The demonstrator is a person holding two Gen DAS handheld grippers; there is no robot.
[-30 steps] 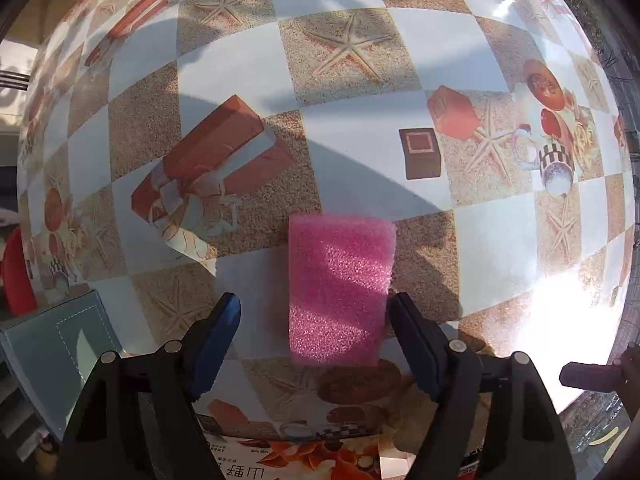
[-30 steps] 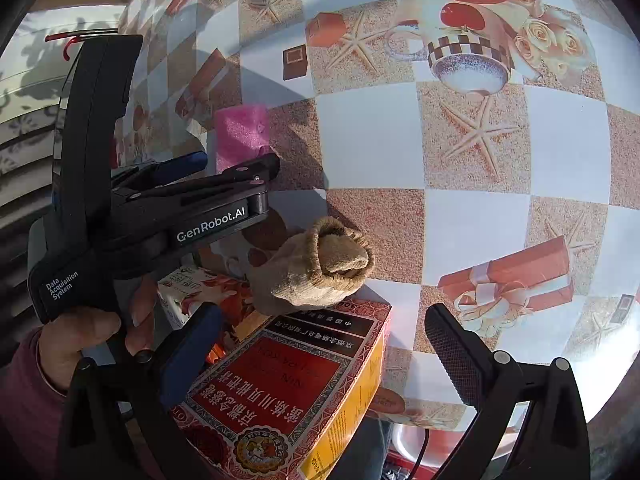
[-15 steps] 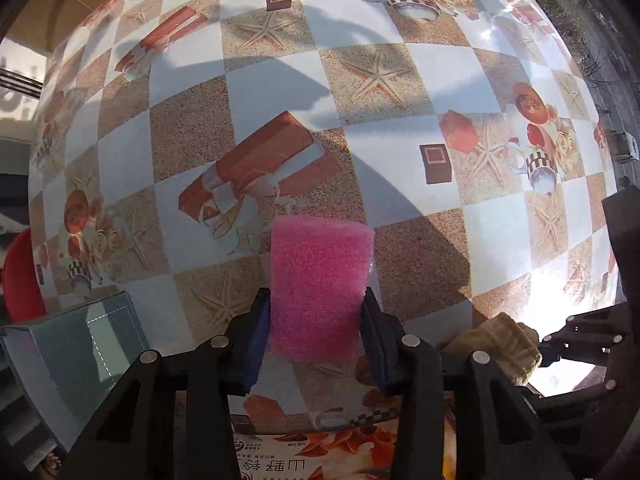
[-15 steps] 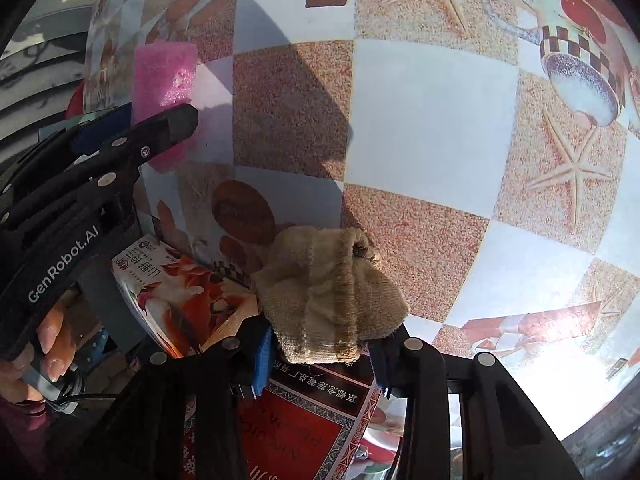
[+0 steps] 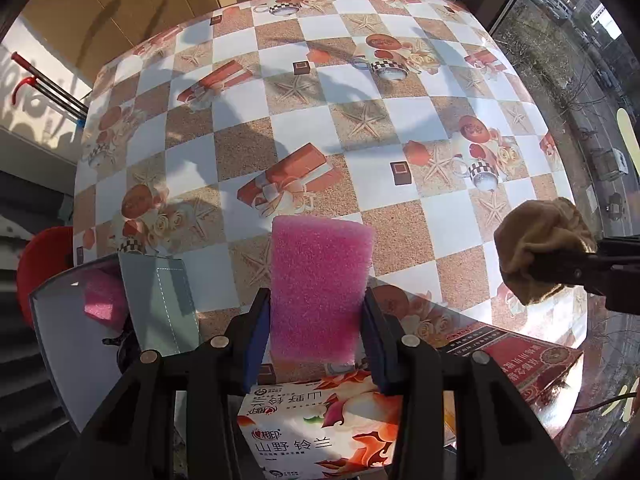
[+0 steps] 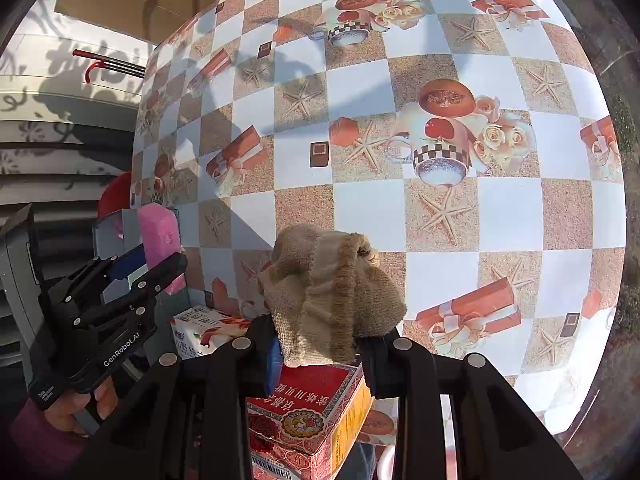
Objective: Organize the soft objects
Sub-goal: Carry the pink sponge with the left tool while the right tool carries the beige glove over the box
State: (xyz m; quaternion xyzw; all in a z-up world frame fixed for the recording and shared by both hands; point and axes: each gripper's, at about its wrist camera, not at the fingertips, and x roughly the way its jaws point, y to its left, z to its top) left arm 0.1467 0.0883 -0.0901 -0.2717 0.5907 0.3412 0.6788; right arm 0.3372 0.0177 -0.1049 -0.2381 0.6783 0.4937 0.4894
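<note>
My left gripper (image 5: pixel 316 344) is shut on a pink foam sponge (image 5: pixel 320 288), held upright well above the checked tablecloth (image 5: pixel 360 92). In the right wrist view the same pink sponge (image 6: pixel 158 236) sticks up from that left gripper (image 6: pixel 154 264) at the left. My right gripper (image 6: pixel 320 356) is shut on a beige knitted cloth bundle (image 6: pixel 328 292), lifted off the red box. The left wrist view shows that beige bundle (image 5: pixel 540 256) at its right edge, clamped in the right gripper's black fingers (image 5: pixel 592 268).
A grey open box (image 5: pixel 156 304) at the table's left edge holds another pink sponge (image 5: pixel 104 300). A white and orange carton (image 5: pixel 320 428) and a red printed box (image 6: pixel 312 408) lie at the near edge. A red stool (image 5: pixel 40 256) stands beyond the left edge.
Both grippers closed on their objects, then rose. The sponge left the tablecloth in the left gripper; the beige bundle came up off the red box in the right one.
</note>
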